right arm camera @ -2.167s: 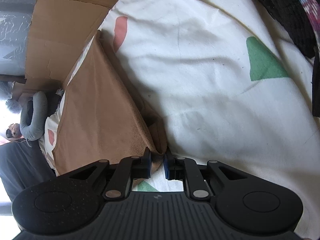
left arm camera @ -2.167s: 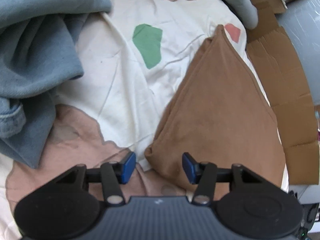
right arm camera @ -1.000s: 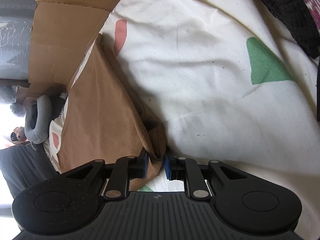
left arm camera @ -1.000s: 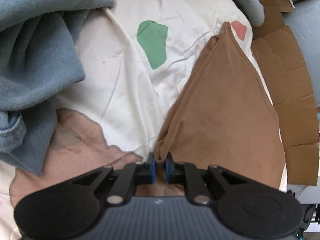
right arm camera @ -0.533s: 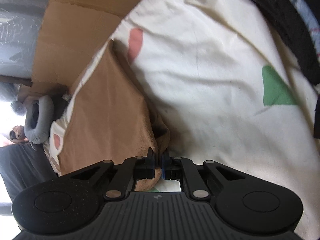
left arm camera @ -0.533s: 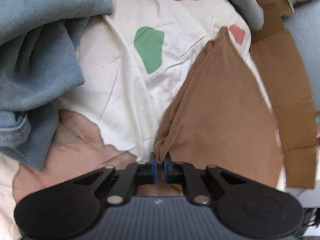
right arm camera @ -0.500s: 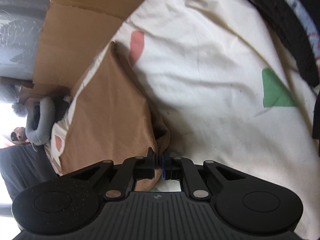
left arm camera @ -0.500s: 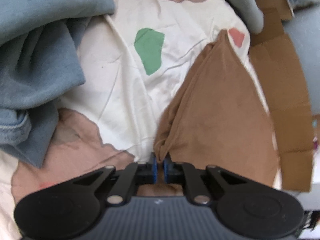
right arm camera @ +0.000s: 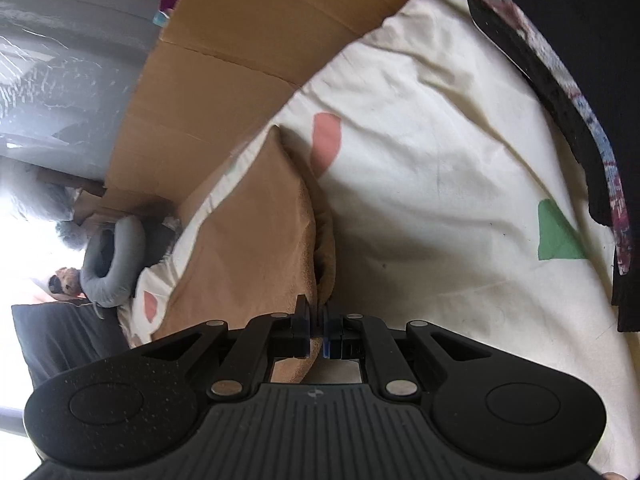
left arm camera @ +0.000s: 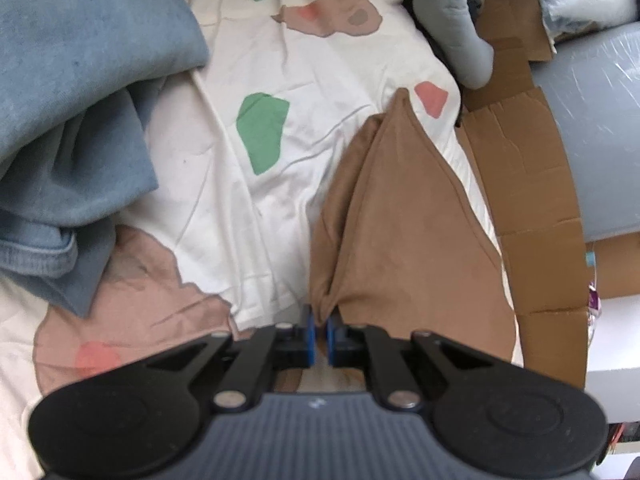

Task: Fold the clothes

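L wrist view: left gripper (left arm camera: 321, 332) at bottom centre, jaws pinched nearly together w/ a bunched corner of the brown cloth (left arm camera: 400, 232) clamped between the blue pads (left arm camera: 308, 338). From that corner the cloth runs away & to the right, tapering to a point far up by a red patch on the sheet. It lies folded on the white sheet (left arm camera: 248, 216), near the sheet's right edge. Sheet has green, pink-brown & red blotches. Left of the cloth, well apart: a heap of blue-grey clothes (left arm camera: 72, 120), ribbed cuff showing at its lower edge. Right of the cloth, past the sheet edge: flat cardboard (left arm camera: 532, 208), then a grey plastic-wrapped bulk (left arm camera: 596, 132). Far top: a grey neck pillow (left arm camera: 456, 20) next to the cardboard.

R wrist view: right gripper (right arm camera: 316, 336) at bottom centre, jaws also squeezed almost closed on another corner of the same brown cloth (right arm camera: 248, 248), fabric caught between the pads & a bit hanging under them. Cloth stretches up-left from the grip, its folded edge raised off the sheet (right arm camera: 440, 184). Beyond it, left: cardboard (right arm camera: 224, 92), grey neck pillow (right arm camera: 112, 256) further left. Right edge: a dark patterned fabric (right arm camera: 568, 104) draped over the sheet.
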`<state>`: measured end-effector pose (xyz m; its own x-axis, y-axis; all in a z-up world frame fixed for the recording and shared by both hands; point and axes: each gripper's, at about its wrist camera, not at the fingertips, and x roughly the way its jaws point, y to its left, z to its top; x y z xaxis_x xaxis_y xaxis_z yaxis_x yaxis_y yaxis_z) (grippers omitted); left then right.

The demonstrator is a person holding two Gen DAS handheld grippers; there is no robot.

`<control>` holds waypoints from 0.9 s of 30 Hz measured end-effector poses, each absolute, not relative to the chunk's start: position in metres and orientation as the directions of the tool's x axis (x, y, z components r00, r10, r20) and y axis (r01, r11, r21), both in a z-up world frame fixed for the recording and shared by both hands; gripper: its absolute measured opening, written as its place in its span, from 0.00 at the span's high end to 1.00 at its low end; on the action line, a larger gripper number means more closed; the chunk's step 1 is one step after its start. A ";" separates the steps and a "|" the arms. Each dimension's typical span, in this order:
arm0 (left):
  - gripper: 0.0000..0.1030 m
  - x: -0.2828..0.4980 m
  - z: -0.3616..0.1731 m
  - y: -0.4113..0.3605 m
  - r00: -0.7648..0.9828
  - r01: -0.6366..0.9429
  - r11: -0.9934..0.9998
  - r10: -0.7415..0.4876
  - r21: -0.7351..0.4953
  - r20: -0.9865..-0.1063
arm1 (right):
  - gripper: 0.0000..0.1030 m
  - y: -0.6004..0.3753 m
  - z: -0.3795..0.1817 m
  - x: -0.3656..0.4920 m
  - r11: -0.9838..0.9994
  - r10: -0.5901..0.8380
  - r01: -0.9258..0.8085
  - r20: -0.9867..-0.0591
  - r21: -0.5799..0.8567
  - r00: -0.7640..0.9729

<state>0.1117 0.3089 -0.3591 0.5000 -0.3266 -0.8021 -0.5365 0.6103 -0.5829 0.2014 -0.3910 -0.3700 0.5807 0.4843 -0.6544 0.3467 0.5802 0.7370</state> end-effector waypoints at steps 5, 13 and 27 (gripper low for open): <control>0.95 0.106 -0.349 0.306 0.493 -0.529 0.613 -0.340 -0.586 -0.801 | 0.96 -0.397 -0.356 0.198 0.570 0.483 0.333 -0.634 0.751 0.604; 0.95 0.089 -0.336 0.300 0.477 -0.522 0.615 -0.364 -0.591 -0.800 | 0.96 -0.402 -0.340 0.186 0.582 0.484 0.309 -0.626 0.752 0.612; 0.95 0.067 -0.359 0.297 0.413 -0.556 0.610 -0.387 -0.565 -0.824 | 0.96 -0.412 -0.352 0.153 0.595 0.479 0.353 -0.671 0.722 0.566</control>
<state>0.0670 0.2974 -0.3593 0.4131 -0.3870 -0.8243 -0.5559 0.6098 -0.5649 0.1529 -0.4123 -0.3516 0.5658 0.4788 -0.6712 0.3526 0.5953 0.7220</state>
